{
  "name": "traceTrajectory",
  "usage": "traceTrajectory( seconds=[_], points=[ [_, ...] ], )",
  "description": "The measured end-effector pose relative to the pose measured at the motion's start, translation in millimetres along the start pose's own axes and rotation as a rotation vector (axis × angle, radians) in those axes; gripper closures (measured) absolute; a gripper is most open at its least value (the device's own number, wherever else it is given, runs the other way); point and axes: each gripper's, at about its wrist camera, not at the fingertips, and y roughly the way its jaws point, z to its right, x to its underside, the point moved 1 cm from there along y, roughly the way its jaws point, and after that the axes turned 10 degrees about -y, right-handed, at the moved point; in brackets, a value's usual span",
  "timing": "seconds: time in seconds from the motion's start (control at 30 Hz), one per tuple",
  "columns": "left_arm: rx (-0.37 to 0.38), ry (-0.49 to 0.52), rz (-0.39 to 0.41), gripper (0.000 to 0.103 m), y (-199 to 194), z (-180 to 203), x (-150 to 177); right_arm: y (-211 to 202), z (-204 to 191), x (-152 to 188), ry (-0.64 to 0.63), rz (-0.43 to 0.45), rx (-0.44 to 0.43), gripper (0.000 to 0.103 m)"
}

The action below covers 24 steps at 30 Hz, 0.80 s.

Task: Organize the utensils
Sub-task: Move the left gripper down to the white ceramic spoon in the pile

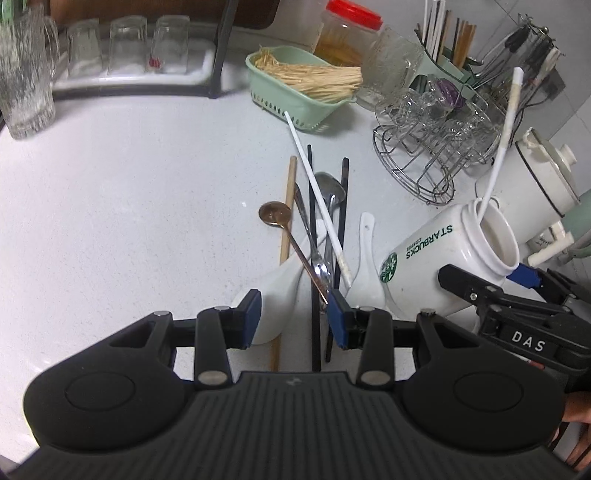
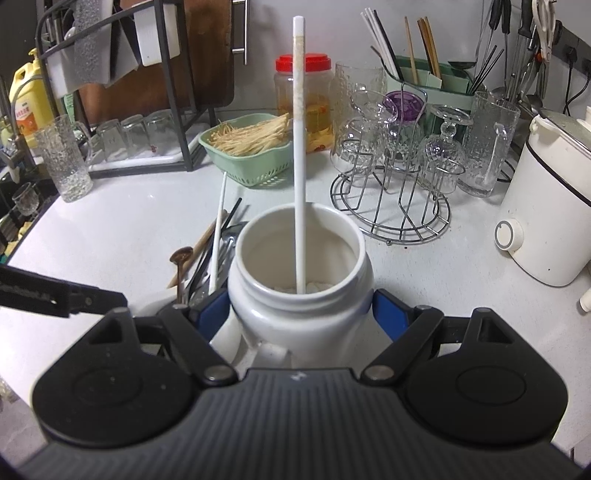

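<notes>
A pile of utensils lies on the white counter: a bronze spoon [image 1: 275, 214], a steel spoon [image 1: 330, 184], a white chopstick [image 1: 317, 199], black chopsticks [image 1: 313, 221], a wooden chopstick [image 1: 288, 206] and two white ceramic spoons [image 1: 280, 280] [image 1: 365, 266]. My left gripper [image 1: 295, 319] hangs open low over the near end of the pile, its pads astride one ceramic spoon and a black chopstick. My right gripper [image 2: 300, 310] is shut on a tilted white Starbucks jar [image 2: 299, 314] [image 1: 443, 251]. One white chopstick [image 2: 300, 147] stands in the jar.
A green basket [image 1: 295, 107] of thin sticks and a red-lidded jar [image 1: 347, 33] stand at the back. A wire rack [image 1: 424, 177] holds upturned glasses. A white kettle [image 1: 535, 177] is at the right, a tumbler [image 1: 22, 85] at the far left. A green utensil holder [image 2: 454, 88] stands behind the rack.
</notes>
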Motion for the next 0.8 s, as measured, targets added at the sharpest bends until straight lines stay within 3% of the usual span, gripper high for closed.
traceTrajectory(
  seconds=[0.4,0.8],
  points=[
    [-0.048,0.101,-0.007,0.059,40,-4,-9,0,-1,-2,-0.001,-0.02,0.001,0.017],
    [-0.042,0.42,-0.068,0.058,52,14,-4,-2,-4,1,0.031,-0.007,0.028,0.017]
  ],
)
